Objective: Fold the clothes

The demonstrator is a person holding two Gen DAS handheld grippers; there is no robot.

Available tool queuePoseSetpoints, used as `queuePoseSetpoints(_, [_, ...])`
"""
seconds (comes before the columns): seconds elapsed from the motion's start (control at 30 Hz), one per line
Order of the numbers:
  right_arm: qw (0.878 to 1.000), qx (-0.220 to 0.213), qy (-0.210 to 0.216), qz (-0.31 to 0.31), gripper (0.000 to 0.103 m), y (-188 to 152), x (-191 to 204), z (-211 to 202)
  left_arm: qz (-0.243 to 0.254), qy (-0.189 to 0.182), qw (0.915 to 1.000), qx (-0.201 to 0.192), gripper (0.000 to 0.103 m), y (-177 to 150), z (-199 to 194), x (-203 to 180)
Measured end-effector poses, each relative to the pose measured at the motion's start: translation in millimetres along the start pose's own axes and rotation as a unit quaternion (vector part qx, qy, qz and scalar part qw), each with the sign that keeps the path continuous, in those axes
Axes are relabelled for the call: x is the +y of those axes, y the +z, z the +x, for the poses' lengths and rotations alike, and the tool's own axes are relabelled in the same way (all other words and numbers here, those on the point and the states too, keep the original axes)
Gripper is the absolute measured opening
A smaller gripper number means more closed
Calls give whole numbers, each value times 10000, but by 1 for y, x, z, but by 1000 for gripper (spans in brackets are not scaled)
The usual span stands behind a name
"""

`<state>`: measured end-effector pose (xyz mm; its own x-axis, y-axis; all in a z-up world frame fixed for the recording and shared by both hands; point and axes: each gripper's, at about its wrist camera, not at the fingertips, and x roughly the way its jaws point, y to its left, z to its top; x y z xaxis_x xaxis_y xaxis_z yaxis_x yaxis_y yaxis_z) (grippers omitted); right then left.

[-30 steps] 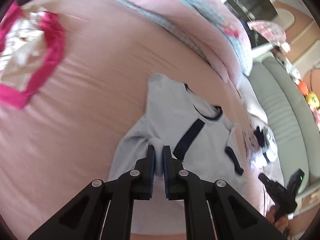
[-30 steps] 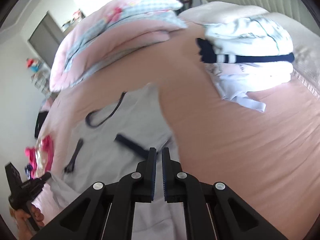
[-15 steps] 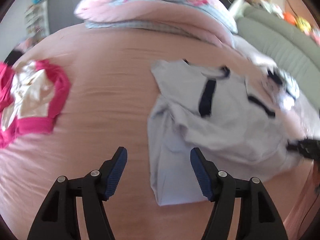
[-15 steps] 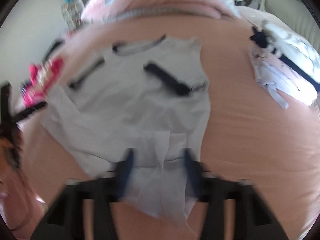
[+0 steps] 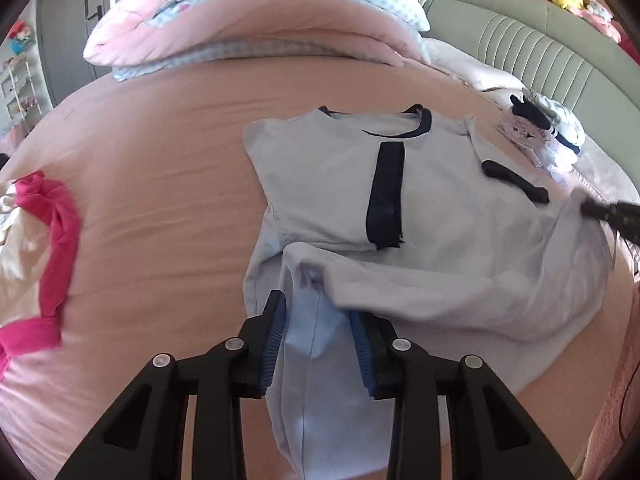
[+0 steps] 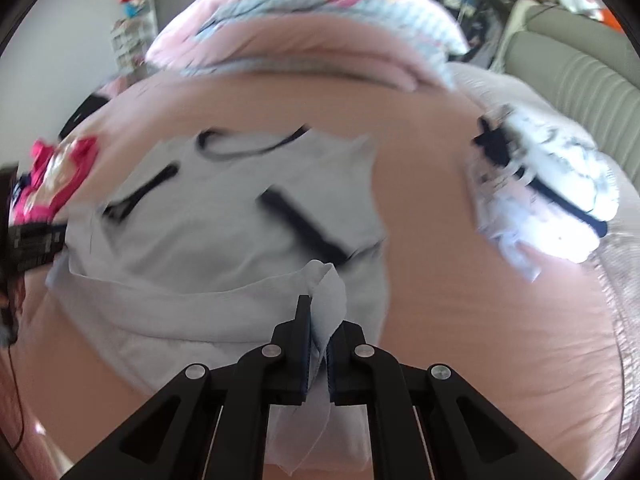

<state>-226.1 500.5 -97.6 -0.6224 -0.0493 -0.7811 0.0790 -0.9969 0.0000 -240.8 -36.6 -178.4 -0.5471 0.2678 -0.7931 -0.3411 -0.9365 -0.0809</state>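
Observation:
A pale blue garment with navy trim lies spread on the pink bed; it also shows in the right wrist view. My left gripper is open, its jaws on either side of the garment's lower left corner. My right gripper is shut on a bunched fold of the garment's lower right hem, which sticks up between the fingers. The right gripper's tip shows at the left wrist view's right edge. The right wrist view is blurred.
A pink and white garment lies at the left on the bed. A stack of white and navy clothes sits at the right. A folded pink quilt lies behind. A grey-green headboard runs along the far right.
My left gripper let go of the garment, opened and now straddles its lower corner. My right gripper opened, then shut on the hem. The garment's lower part now lies folded up.

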Motion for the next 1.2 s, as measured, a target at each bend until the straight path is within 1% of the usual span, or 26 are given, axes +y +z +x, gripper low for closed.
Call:
queuePoseSetpoints(0.03, [9999, -96, -42, 68, 4, 5, -4, 0, 17, -2, 10000, -61, 30, 2, -1, 1])
queuePoseSetpoints(0.1, [9992, -330, -143, 156, 4, 15, -11, -4, 48, 118, 9995, -300, 30, 8, -10, 0])
queuePoseSetpoints(0.13, [9984, -479, -174, 227, 4, 20, -15, -7, 12, 159, 9987, -489, 30, 10, -17, 1])
queuePoseSetpoints(0.17, [9978, -543, -177, 322, 4, 24, -20, -8, -72, 119, 9984, -540, 31, 11, -19, 4])
queuePoseSetpoints(0.23, [9977, -258, -39, 626, 5, 28, -33, 4, -236, 34, 9977, -632, 34, 13, -21, 9])
queuePoseSetpoints(0.3, [9962, 228, 184, 820, 5, 23, -38, 28, -244, -129, 9986, -445, 36, 14, -12, 12])
queuePoseSetpoints(0.37, [9949, 537, 216, 828, 5, 17, -38, 44, -162, -200, 9994, -229, 36, 15, -2, 10])
queuePoseSetpoints(0.4, [9941, 617, 314, 834, 6, 14, -37, 49, -92, -298, 9993, -193, 36, 15, 1, 8])
queuePoseSetpoints(0.47, [9931, 648, 454, 865, 15, 12, -35, 53, 29, -351, 9993, -138, 35, 17, 7, 2])
queuePoseSetpoints(0.5, [9930, 654, 494, 847, 17, 12, -34, 55, 57, -374, 9992, -110, 23, 18, 9, 0])
queuePoseSetpoints(0.53, [9935, 618, 503, 810, 16, 12, -32, 55, 136, -318, 9993, -136, 7, 19, 10, -5])
queuePoseSetpoints(0.57, [9951, 489, 444, 731, 15, 14, -29, 50, 176, -267, 9994, -152, 0, 22, 12, -8])
queuePoseSetpoints(0.6, [9965, 360, 384, 651, 6, 16, -25, 45, 145, -264, 9992, -249, 0, 23, 7, -9])
queuePoseSetpoints(0.7, [9988, -43, 205, 433, 4, 21, -16, 29, 18, -213, 9978, -631, 0, 24, -14, -10])
queuePoseSetpoints(0.77, [9983, -390, 100, 432, 4, 29, -17, 11, -42, -172, 9958, -897, 0, 27, -32, -7])
queuePoseSetpoints(0.87, [9945, -917, 20, 510, 4, 43, -23, -13, -151, -157, 9924, -1212, 0, 35, -49, 0])
queuePoseSetpoints(0.93, [9903, -1288, -41, 518, 4, 55, -26, -22, -247, -151, 9898, -1396, 0, 42, -55, 6])
queuePoseSetpoints(1.0, [9894, -1378, -26, 460, 4, 64, -26, -16, -324, -119, 9873, -1552, 0, 48, -59, 12])
queuePoseSetpoints(1.03, [9898, -1359, -48, 433, 4, 69, -26, -11, -392, -129, 9860, -1616, 0, 52, -57, 16])
queuePoseSetpoints(1.07, [9919, -1197, -135, 413, 4, 72, -26, 1, -404, 7, 9856, -1641, 0, 53, -52, 18])
queuePoseSetpoints(1.1, [9941, -1002, -208, 373, 4, 74, -26, 16, -389, 176, 9866, -1576, 0, 54, -44, 21])
queuePoseSetpoints(1.13, [9966, -731, -251, 288, 5, 74, -27, 38, -392, 202, 9911, -1260, 0, 53, -27, 25])
queuePoseSetpoints(1.17, [9986, -371, -310, 191, 5, 73, -29, 61, -401, 230, 9945, -936, 0, 53, -10, 29])
queuePoseSetpoints(1.2, [9992, 47, -371, 113, 6, 70, -30, 83, -503, 284, 9970, -519, 0, 50, 7, 32])
